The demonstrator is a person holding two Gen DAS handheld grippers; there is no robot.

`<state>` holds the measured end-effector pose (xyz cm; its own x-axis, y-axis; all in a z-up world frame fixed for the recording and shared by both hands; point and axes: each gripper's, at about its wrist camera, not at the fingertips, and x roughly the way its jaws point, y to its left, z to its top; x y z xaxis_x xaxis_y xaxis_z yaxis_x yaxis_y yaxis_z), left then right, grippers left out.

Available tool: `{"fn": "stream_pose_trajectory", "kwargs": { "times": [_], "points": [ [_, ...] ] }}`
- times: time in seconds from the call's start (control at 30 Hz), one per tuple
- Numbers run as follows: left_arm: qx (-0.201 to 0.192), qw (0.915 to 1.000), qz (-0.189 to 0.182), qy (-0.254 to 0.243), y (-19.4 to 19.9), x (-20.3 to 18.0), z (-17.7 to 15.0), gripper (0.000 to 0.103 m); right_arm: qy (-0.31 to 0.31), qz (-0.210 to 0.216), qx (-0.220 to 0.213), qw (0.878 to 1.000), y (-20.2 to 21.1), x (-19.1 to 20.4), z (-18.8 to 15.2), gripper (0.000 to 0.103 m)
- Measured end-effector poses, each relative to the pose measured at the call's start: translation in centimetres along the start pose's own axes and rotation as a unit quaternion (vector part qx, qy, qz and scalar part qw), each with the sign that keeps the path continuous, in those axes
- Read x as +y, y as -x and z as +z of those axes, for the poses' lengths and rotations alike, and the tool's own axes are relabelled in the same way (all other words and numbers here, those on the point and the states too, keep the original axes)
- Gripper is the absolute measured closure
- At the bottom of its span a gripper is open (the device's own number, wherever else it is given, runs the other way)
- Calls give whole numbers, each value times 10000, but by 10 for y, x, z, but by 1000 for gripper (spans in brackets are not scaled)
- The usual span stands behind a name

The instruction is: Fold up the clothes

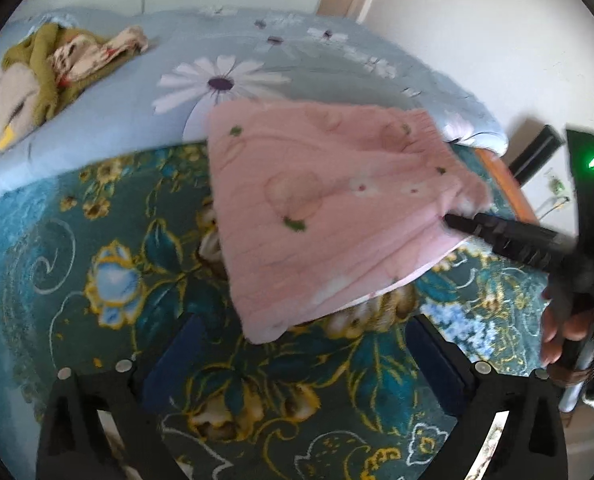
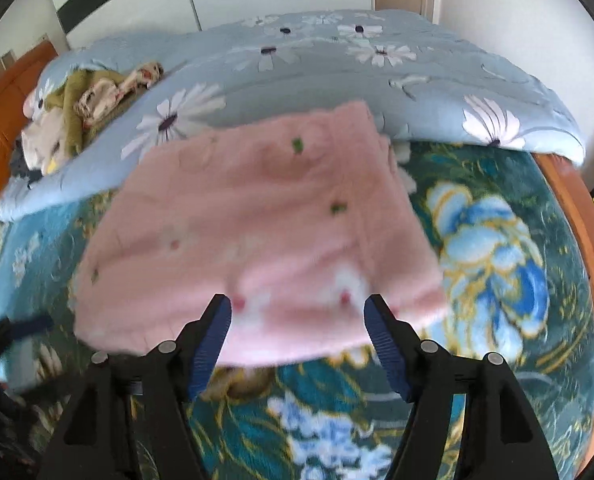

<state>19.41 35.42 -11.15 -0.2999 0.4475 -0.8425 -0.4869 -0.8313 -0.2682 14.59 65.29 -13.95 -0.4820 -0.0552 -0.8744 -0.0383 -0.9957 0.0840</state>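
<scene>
A folded pink garment (image 1: 317, 208) with small green and white prints lies on the teal floral bedspread (image 1: 97, 240). It also shows in the right wrist view (image 2: 257, 232). My left gripper (image 1: 297, 344) is open and empty, just short of the garment's near corner. My right gripper (image 2: 297, 320) is open, its blue-padded fingers (image 2: 213, 344) at the garment's near edge, not closed on it. In the left wrist view the right gripper (image 1: 453, 222) reaches in from the right and its tip touches the garment's right edge.
A light blue daisy-print quilt (image 2: 337, 80) lies behind the garment. A pile of olive, cream and patterned clothes (image 1: 45, 76) sits at the far left on it. The orange wooden bed frame (image 2: 585, 240) runs along the right edge, with a white wall beyond.
</scene>
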Motion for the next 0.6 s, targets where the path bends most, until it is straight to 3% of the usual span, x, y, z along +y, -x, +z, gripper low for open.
{"fn": "stream_pose_trajectory", "kwargs": {
  "times": [0.1,0.33,0.43,0.6],
  "points": [
    [85,9999,20,-134,-1,-4,-2,0,14,-124,186,9997,-9,0,-20,33],
    [-258,9953,853,-390,5,-14,-5,0,31,-527,362,9979,-31,-4,-46,30],
    [-237,9961,817,-253,4,-10,-4,0,9,-665,366,9971,-37,-6,-52,29],
    [-49,9935,1070,-397,-7,-14,-10,0,39,-712,403,9966,-44,-8,-58,17]
  ]
}}
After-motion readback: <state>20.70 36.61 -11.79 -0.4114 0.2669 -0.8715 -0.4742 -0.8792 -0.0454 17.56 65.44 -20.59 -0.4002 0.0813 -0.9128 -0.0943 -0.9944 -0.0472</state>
